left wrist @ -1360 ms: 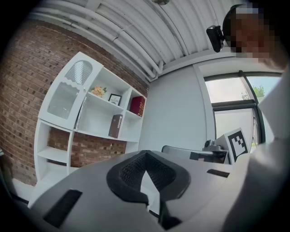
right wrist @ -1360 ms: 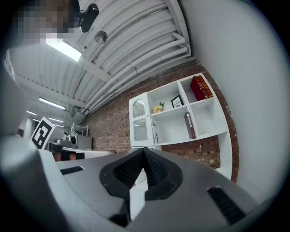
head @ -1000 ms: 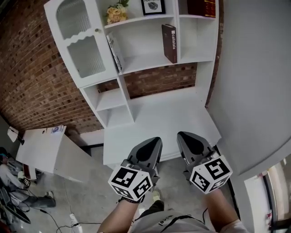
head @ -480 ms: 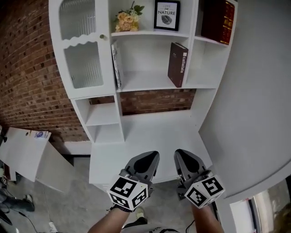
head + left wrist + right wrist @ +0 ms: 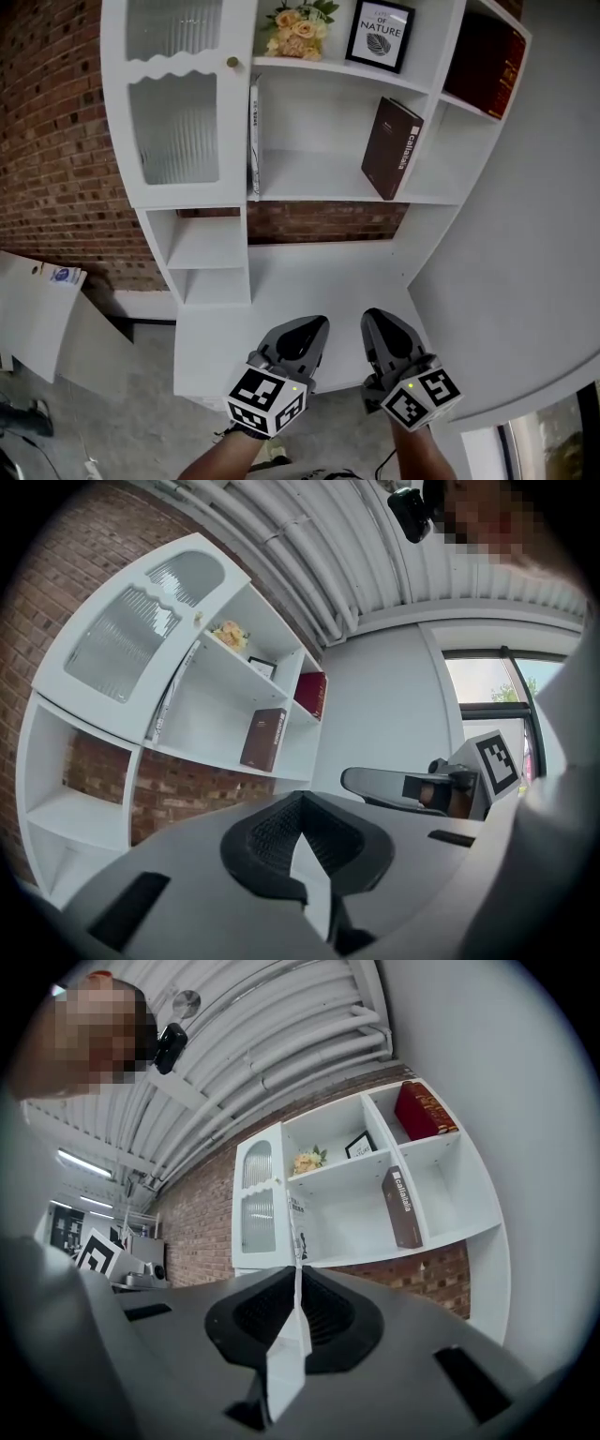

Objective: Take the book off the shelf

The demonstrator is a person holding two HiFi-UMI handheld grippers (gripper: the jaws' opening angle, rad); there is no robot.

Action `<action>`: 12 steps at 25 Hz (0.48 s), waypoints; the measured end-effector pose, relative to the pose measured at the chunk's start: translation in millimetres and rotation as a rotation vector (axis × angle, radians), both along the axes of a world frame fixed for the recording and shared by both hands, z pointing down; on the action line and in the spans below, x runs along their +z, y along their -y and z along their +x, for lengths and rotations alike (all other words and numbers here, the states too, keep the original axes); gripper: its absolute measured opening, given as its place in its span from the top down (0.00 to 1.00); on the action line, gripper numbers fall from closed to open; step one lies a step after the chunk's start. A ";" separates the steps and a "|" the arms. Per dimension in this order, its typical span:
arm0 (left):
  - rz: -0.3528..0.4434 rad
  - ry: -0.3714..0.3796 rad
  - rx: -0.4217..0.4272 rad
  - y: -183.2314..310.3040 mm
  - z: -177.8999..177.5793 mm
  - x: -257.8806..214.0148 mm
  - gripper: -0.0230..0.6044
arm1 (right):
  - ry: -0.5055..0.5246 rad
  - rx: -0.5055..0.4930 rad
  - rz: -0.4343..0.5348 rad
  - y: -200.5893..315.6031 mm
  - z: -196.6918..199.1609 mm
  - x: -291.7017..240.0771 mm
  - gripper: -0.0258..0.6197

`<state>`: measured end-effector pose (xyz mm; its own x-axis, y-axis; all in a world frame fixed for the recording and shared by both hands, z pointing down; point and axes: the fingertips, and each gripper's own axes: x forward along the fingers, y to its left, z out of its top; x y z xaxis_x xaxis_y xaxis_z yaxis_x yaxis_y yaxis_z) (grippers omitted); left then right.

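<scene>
1. A red brick wall [image 5: 56,141] is running behind the furniture, and a plain grey wall [image 5: 525,234] is closing in the right side. In the right gripper view, a ribbed metal ceiling [image 5: 253,1035] is spanning overhead. In the left gripper view, a window [image 5: 497,691] is letting in daylight.
2. A grey concrete floor [image 5: 103,394] is showing at lower left.
3. A white shelf unit [image 5: 309,187] is standing against the brick, with brick showing through its open back just above the desk.
4. A white desk [image 5: 309,281] is stretching out beneath the shelves, and its top is lying bare.
5. A cabinet door [image 5: 173,122] with ribbed glass is covering the unit's upper left part.
6. Dark red books [image 5: 497,66] are filling the top right compartment.
7. The brown book [image 5: 394,148] is sitting on the middle shelf, leaning against the right divider with its lettered spine facing out.
8. A few thin books [image 5: 254,131] are standing at the left end of that same shelf.
9. A framed print [image 5: 379,34] and a bunch of pale flowers [image 5: 298,28] are sitting on the shelf above.
10. The left gripper [image 5: 314,325] and the right gripper [image 5: 378,322] are hovering side by side over the desk's near edge, well apart from the book. Both are pointing towards the shelves with their jaws pressed together and holding nothing.
</scene>
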<state>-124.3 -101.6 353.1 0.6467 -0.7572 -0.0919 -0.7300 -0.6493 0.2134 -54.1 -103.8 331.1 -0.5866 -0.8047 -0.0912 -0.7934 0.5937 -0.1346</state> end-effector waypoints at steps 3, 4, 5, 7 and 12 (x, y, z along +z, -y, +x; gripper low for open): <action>-0.001 -0.004 0.005 11.3 -6.1 -0.9 0.95 | 0.008 0.025 -0.006 15.6 1.4 0.5 0.93; -0.002 -0.004 0.007 15.8 -7.3 -2.0 0.95 | 0.013 0.036 -0.006 20.8 3.2 -0.5 0.93; -0.004 -0.003 0.010 20.7 -7.7 -2.8 0.95 | 0.019 0.047 -0.005 25.9 5.3 -1.9 0.93; -0.007 0.004 0.018 29.7 -5.9 -2.7 0.95 | 0.026 0.067 0.002 35.8 10.3 -4.5 0.93; -0.020 0.018 0.036 51.5 5.9 4.2 0.95 | 0.018 0.118 0.026 69.2 30.6 -9.0 0.93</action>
